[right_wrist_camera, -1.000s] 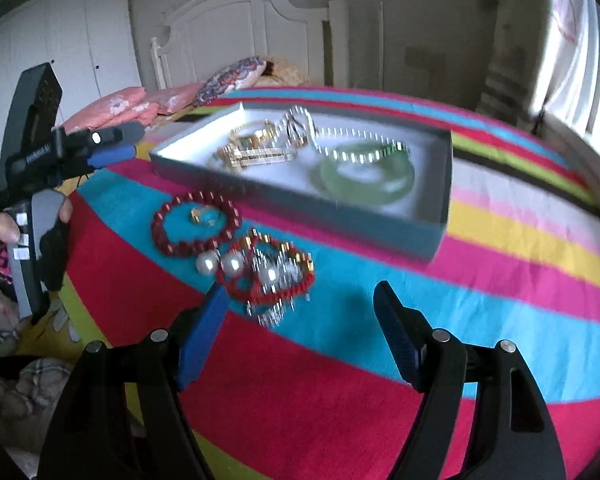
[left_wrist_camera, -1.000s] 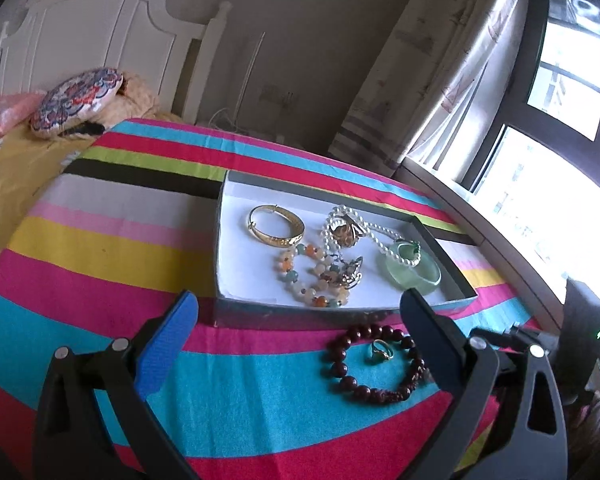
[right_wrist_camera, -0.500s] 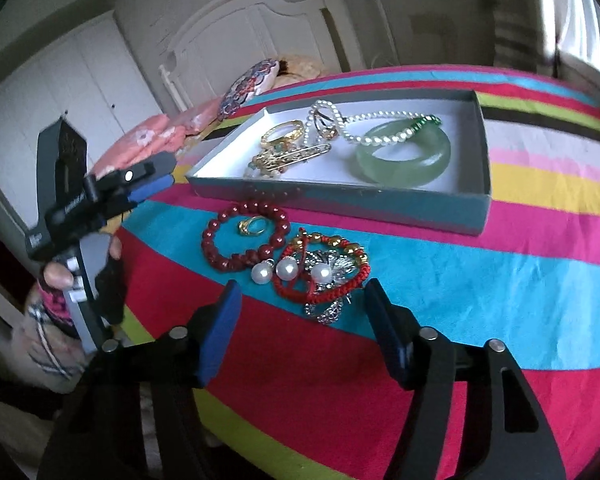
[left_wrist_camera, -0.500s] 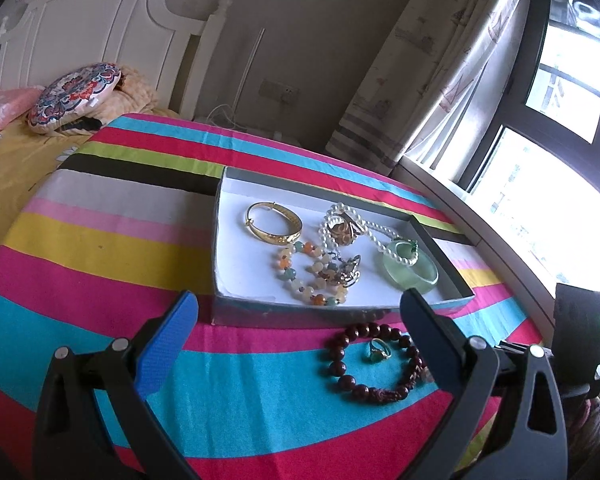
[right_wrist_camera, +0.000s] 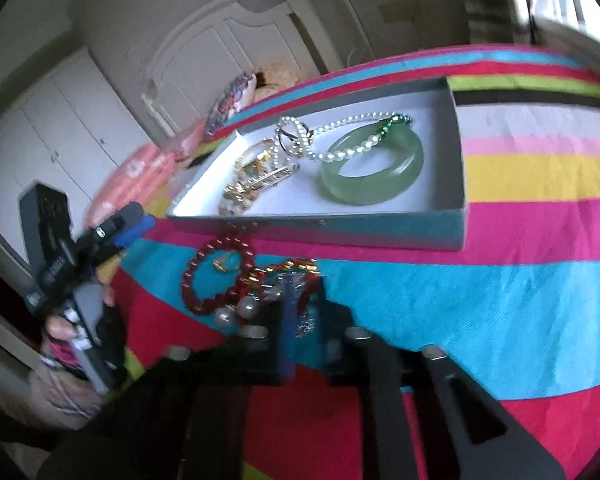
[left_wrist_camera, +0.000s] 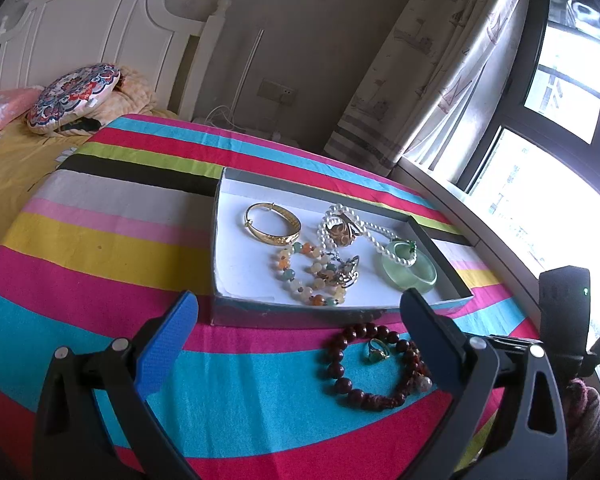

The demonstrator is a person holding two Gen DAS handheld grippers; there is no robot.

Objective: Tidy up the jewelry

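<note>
On a table under a striped cloth (left_wrist_camera: 100, 248), a shallow grey tray (left_wrist_camera: 340, 308) holds a gold bangle (left_wrist_camera: 273, 229), a pearl strand (right_wrist_camera: 352, 148) and a jade bangle (right_wrist_camera: 374, 172). Loose pieces lie at the tray's 6 o'clock side: a dark red bead bracelet (left_wrist_camera: 364, 368) ringing a small gold ring (left_wrist_camera: 377, 353), and beside it a red-and-gold cord bracelet (right_wrist_camera: 292, 270) tangled with pearl drops (right_wrist_camera: 236, 312).

The right gripper (right_wrist_camera: 300, 312) has its fingers drawn nearly together over that tangle; the blur hides whether they pinch it. The left gripper (left_wrist_camera: 296, 340) hangs with fingers spread wide, holding nothing.

To do this well, grip the cord itself, lift straight, clear the tray wall, then release over bare lining at the tray's 9 o'clock.
</note>
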